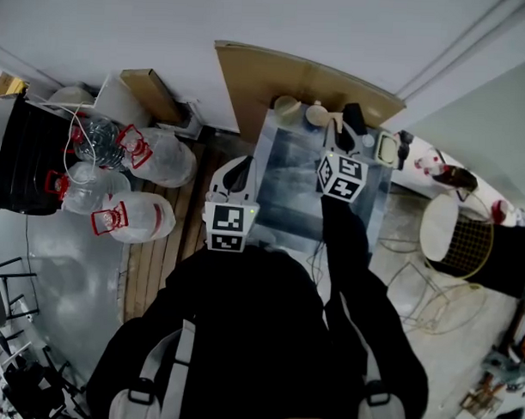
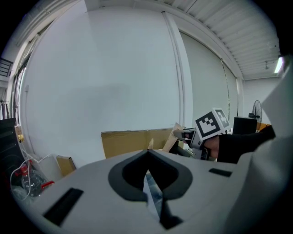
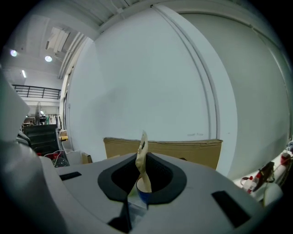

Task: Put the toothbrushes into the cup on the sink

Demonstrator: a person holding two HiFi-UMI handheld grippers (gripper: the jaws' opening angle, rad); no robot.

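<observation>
Jaws of the right gripper (image 3: 143,161) are seen nearly closed and pressed on one toothbrush (image 3: 143,142). Its pale, cream-coloured shaft stands upright and slightly bowed above them, and a blue part shows just below, in the gap. In the head view this gripper is held out over the back part of the sink (image 1: 285,184), near two pale round things (image 1: 302,110) at the back rim. One of them is probably the cup, but which cannot be told. No other toothbrush can be made out.

The left gripper (image 2: 148,154) is closed, tip against tip, with nothing between. It is held over the near left edge of the sink.

The toothbrush is judged light, thin and fairly stiff with a little spring, and its smooth shaft is likely to pivot or slide in narrow pads. It is best taken around the middle of the handle, away from the bristles, with one end left free to be lowered into the cup. A firm grip is called for, though little force. The cup is probably light too and could be tipped by a knock on its rim.
</observation>
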